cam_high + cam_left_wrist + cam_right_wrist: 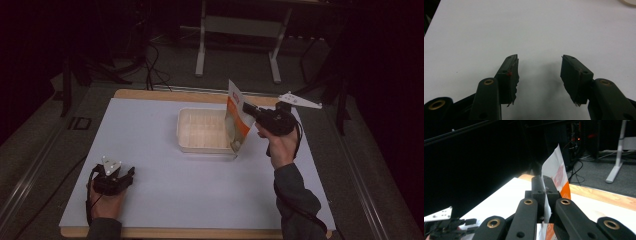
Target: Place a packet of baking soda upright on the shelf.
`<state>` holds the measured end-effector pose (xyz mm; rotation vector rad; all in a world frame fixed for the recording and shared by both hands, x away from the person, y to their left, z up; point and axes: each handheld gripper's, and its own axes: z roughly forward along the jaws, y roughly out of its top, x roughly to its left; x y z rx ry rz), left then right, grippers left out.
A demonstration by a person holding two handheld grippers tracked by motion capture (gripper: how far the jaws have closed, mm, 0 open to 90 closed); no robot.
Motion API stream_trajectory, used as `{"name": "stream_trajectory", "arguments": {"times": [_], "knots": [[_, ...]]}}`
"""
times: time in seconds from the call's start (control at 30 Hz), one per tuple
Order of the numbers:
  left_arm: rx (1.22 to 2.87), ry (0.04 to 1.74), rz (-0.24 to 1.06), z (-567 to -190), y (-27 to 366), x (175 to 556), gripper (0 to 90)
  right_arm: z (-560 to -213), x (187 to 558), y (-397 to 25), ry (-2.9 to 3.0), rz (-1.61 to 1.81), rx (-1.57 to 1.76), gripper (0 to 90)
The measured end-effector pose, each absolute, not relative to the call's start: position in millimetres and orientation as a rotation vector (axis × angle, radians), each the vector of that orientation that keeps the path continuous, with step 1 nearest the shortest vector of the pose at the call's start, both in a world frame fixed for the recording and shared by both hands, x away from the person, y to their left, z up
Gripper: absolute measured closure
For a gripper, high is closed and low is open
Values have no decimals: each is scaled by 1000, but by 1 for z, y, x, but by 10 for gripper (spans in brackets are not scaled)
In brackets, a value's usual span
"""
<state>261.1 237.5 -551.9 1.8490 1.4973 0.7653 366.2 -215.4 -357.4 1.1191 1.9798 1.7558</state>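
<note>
A white and orange pouch (237, 117) stands upright at the right edge of a clear plastic tray (202, 130), its bottom near the tray's right rim. My right gripper (248, 109) is shut on the pouch's upper edge; in the right gripper view the jaws clamp the white sheet of the pouch (554, 171), with my right gripper (545, 183) closed around it. My left gripper (125, 174) rests near the table's front left, held in a hand. In the left gripper view my left gripper (539, 67) stands open over bare white table with nothing between its pads.
The white mat (150, 150) covers a wooden table (150, 94). A white table frame (240, 30) and cables lie on the dark floor beyond. The left gripper (446, 223) appears at the lower left of the right gripper view.
</note>
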Motion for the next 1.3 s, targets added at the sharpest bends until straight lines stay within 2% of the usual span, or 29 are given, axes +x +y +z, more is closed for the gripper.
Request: {"name": "stream_trajectory", "arguments": {"times": [0.63, 1.3], "knots": [[1854, 1494, 765, -552, 238, 261, 479, -362, 390, -206, 1892, 1738, 1146, 900], [1847, 1493, 760, -552, 238, 260, 477, -385, 414, -199, 1791, 1686, 1237, 900]]}}
